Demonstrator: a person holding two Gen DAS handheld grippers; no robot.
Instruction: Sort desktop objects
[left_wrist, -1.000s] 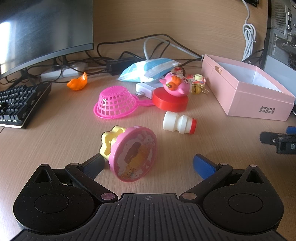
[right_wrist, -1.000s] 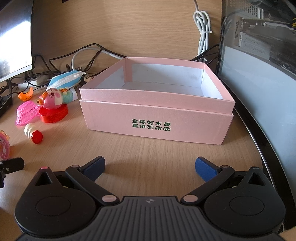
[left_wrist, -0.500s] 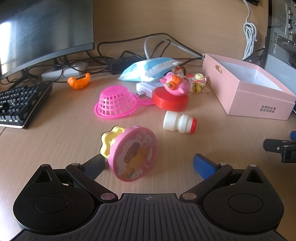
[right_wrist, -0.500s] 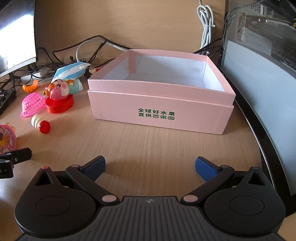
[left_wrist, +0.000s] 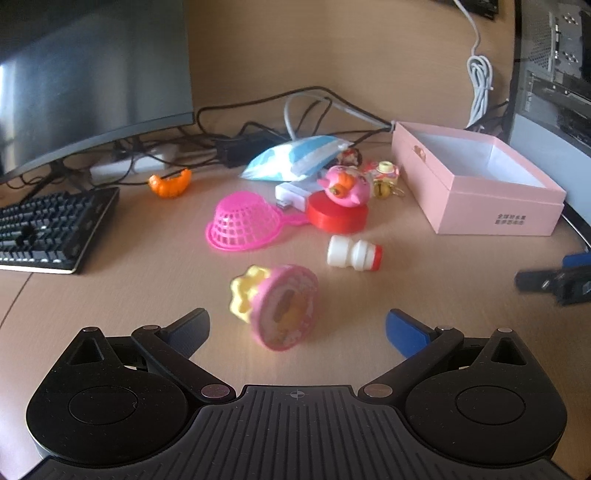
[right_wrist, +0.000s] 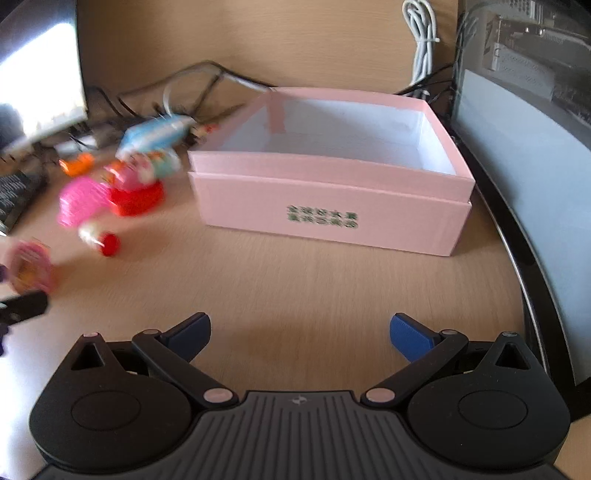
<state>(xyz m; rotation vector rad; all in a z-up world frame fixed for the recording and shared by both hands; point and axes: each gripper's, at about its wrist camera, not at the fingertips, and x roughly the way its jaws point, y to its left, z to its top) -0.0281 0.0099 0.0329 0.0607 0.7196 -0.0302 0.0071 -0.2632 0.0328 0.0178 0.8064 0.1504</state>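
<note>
Before left tool (left_wrist: 297, 326), spread wide, a round pink toy (left_wrist: 284, 312) — right tool (right_wrist: 300, 330) likewise spread, empty, facing pink box (right_wrist: 332, 218), likely the sorting bin.

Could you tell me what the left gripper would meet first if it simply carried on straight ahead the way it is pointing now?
Most likely the pink round toy, lying on the desk just ahead of the open left gripper and slightly left of centre, though the blur leaves the depth uncertain.
</note>
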